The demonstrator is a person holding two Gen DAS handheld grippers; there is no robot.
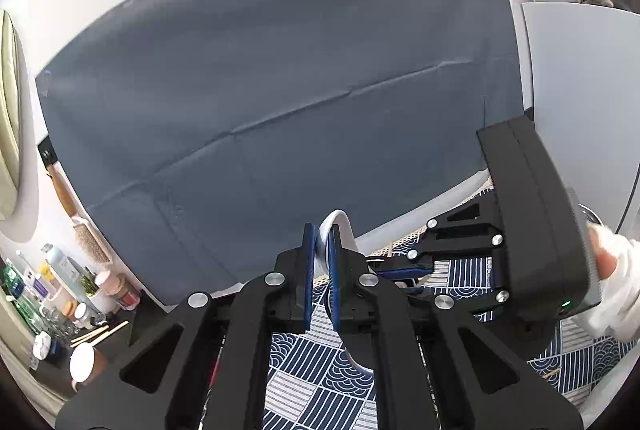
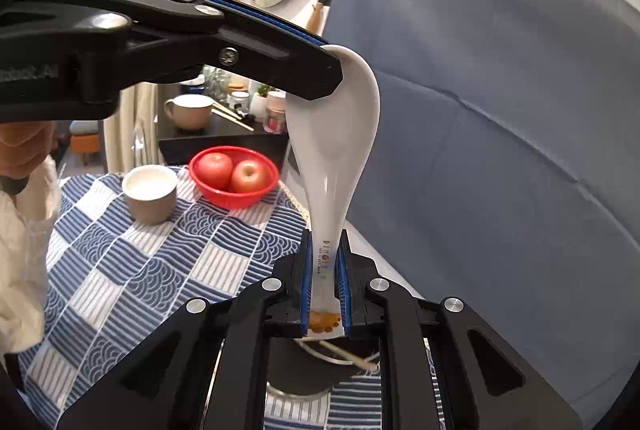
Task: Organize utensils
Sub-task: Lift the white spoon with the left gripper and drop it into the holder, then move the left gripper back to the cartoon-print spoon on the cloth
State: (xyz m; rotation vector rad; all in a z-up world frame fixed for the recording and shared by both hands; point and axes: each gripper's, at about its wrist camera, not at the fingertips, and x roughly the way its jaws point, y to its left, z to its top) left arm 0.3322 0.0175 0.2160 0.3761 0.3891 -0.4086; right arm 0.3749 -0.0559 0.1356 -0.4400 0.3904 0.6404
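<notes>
A white ceramic spoon [image 2: 340, 150] is held in the air by both grippers at once. My right gripper [image 2: 325, 239] is shut on the spoon's handle, which carries small print and an orange pattern at its end. My left gripper [image 2: 334, 70] comes in from the left and is shut on the rim of the spoon's bowl. In the left wrist view the spoon [image 1: 340, 224] stands edge-on between the blue pads of the left gripper [image 1: 323, 232]. The right gripper [image 1: 422, 270] reaches in from the right, held by a hand in a white sleeve.
Below lies a blue and white patterned tablecloth [image 2: 132, 270]. On it are a beige cup [image 2: 150, 192], a red bowl [image 2: 234, 198] with two apples, and a dark round container [image 2: 312, 370] with chopsticks under the right gripper. A grey-blue backdrop [image 1: 280, 90] hangs behind.
</notes>
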